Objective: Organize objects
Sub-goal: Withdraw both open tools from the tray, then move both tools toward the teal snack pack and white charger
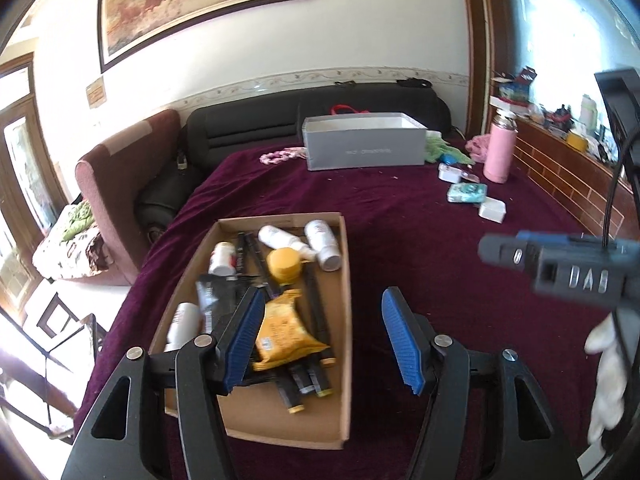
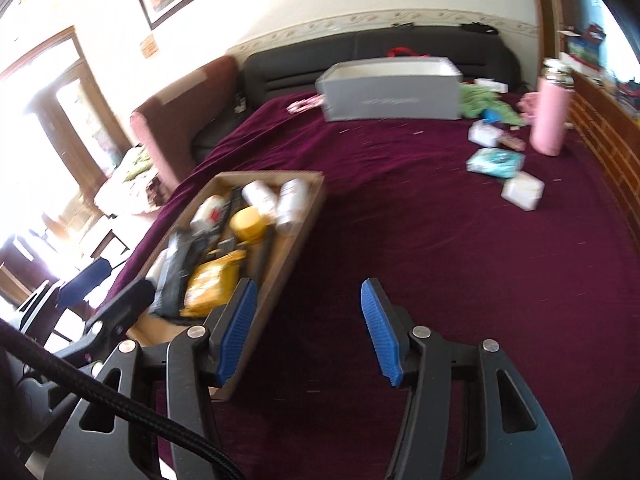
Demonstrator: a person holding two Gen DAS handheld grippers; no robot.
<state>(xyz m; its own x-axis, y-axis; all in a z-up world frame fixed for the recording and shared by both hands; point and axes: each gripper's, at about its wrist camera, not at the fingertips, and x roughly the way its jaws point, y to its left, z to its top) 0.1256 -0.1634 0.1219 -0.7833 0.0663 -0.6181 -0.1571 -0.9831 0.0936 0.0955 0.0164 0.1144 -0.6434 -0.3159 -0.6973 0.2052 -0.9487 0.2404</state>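
— Since both the left gripper (image 1: 324, 344) and the right gripper (image 2: 308, 332) are spread and empty, what's done?

— Near the maroon bedspread's (image 1: 420, 240) left edge, the shallow brown cardboard tray (image 1: 346, 320) holds bottles (seemingly sorted); small packets (image 1: 467, 193) by the far right edge remain.

Bed with a tray near its left edge, a box at the back, small things at the right.

In the left wrist view the cardboard tray (image 1: 344, 320) sits lower centre on the bedspread (image 1: 440, 248), holding bottles (image 1: 322, 242), a round jar (image 1: 284, 266), a snack packet (image 1: 286, 330) and tubes; the open box (image 1: 364, 146) stands upper centre, before the headboard (image 1: 248, 124); right of it lie small packets (image 1: 467, 193), with the flask (image 1: 499, 152) upright behind them; an armchair (image 1: 120, 184) stands left of the bed.
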